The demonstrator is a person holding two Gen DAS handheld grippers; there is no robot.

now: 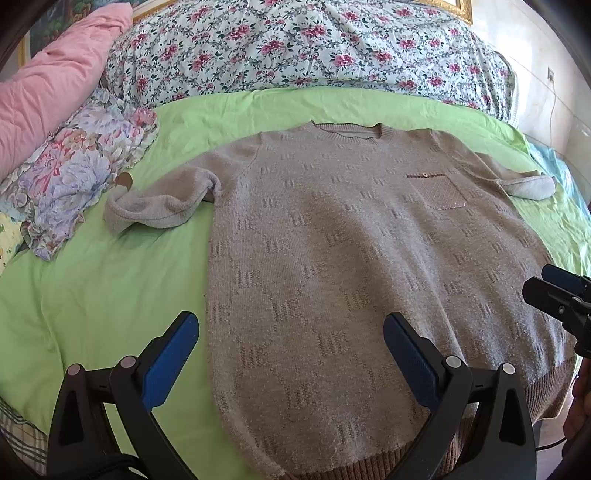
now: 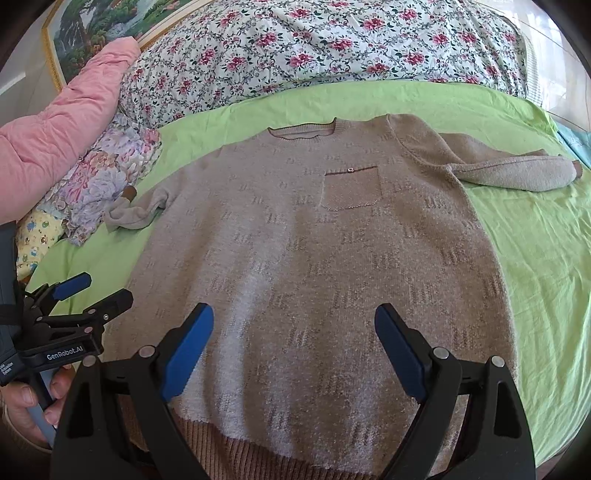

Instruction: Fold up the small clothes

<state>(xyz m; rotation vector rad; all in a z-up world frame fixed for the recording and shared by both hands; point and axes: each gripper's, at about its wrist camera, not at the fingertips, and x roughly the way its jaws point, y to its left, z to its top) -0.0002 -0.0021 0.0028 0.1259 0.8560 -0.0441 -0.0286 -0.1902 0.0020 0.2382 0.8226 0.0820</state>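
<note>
A beige knit sweater (image 1: 351, 240) with a chest pocket lies flat, front up, on a green sheet (image 1: 96, 295); it also shows in the right wrist view (image 2: 314, 258). Both sleeves are bunched out to the sides. My left gripper (image 1: 291, 325) is open and empty, above the sweater's lower left part near the hem. My right gripper (image 2: 293, 317) is open and empty, above the lower middle of the sweater. The left gripper also shows in the right wrist view (image 2: 94, 288), and the right gripper at the right edge of the left wrist view (image 1: 554, 288).
A floral quilt (image 1: 314, 48) lies across the back of the bed. A pink duvet (image 1: 48, 92) and a pile of floral cloth (image 1: 81, 177) sit at the left. A framed picture (image 2: 110, 18) hangs behind. The green sheet (image 2: 546, 258) extends right of the sweater.
</note>
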